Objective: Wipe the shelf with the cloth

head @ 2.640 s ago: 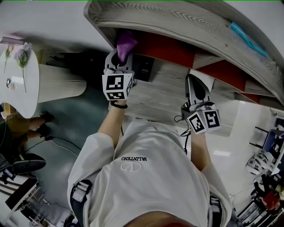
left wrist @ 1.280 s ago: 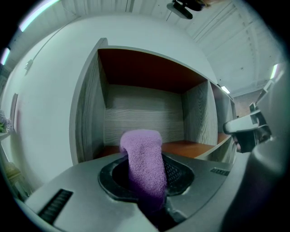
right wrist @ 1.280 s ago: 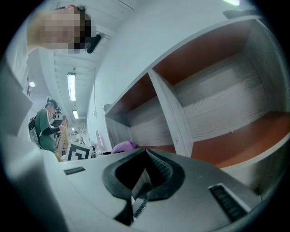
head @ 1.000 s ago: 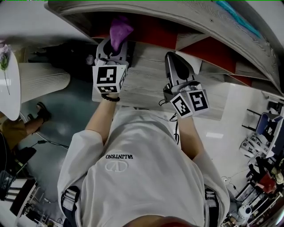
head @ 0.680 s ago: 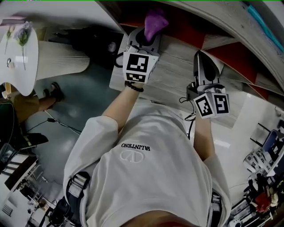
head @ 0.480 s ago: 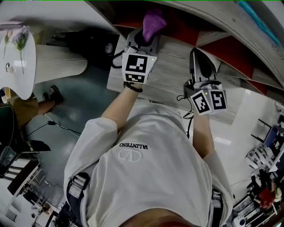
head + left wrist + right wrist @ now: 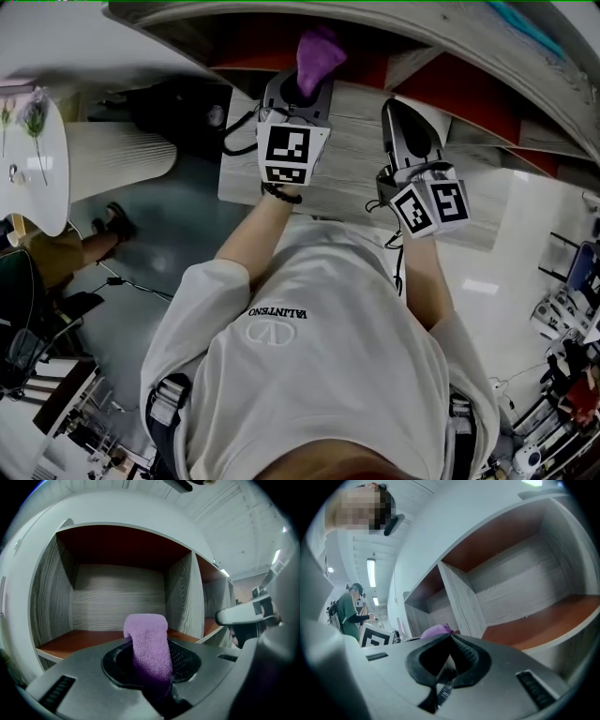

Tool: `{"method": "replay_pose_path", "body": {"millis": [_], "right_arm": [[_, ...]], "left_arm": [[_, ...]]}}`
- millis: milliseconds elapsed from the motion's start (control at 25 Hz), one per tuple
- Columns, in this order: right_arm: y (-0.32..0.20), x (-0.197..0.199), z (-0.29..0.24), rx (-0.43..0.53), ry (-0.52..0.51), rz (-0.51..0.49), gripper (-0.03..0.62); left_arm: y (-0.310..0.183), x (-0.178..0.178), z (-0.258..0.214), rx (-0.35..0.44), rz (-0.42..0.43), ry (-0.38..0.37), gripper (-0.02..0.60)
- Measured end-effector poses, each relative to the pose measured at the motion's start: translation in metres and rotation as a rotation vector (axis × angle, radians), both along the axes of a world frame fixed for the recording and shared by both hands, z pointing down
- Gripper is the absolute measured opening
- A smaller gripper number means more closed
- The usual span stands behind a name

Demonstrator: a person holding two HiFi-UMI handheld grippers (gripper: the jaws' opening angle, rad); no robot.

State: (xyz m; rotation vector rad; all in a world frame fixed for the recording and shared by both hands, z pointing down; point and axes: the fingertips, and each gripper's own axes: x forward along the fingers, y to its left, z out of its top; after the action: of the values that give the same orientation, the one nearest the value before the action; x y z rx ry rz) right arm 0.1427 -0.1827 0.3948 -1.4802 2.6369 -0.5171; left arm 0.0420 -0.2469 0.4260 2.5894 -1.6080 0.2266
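A purple cloth (image 7: 149,644) sticks up from my left gripper (image 7: 302,86), which is shut on it. In the head view the cloth (image 7: 319,52) is at the mouth of a shelf compartment with grey wood walls and a red-brown floor (image 7: 77,640). I cannot tell whether the cloth touches the shelf. My right gripper (image 7: 450,637) is shut with nothing in it and hangs to the right of the left one (image 7: 403,117), before the neighbouring compartment (image 7: 543,620). The cloth (image 7: 436,631) peeks over its jaws.
A grey upright divider (image 7: 180,599) separates the compartments. Left of the shelf stands a round white table (image 7: 33,178) with a fluted base (image 7: 122,155). Someone's shoes (image 7: 112,223) are on the floor there. A person in green (image 7: 350,606) stands far off.
The left gripper has kept hold of the cloth at the compartment mouth. The right gripper has drawn somewhat closer to the left one.
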Motion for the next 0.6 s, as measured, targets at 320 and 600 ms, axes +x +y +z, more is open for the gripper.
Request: {"method": "replay_pose_path", "body": {"millis": [320, 600], "right_arm": [[-0.002, 0.004, 0.000, 0.006, -0.005, 0.004, -0.002], [-0.003, 0.006, 0.003, 0.004, 0.002, 0.003, -0.002]], "left_arm": [[0.003, 0.023, 0.001, -0.004, 0.030, -0.002, 0.091], [0.007, 0.038, 0.001, -0.001, 0.051, -0.001, 0.091]]}}
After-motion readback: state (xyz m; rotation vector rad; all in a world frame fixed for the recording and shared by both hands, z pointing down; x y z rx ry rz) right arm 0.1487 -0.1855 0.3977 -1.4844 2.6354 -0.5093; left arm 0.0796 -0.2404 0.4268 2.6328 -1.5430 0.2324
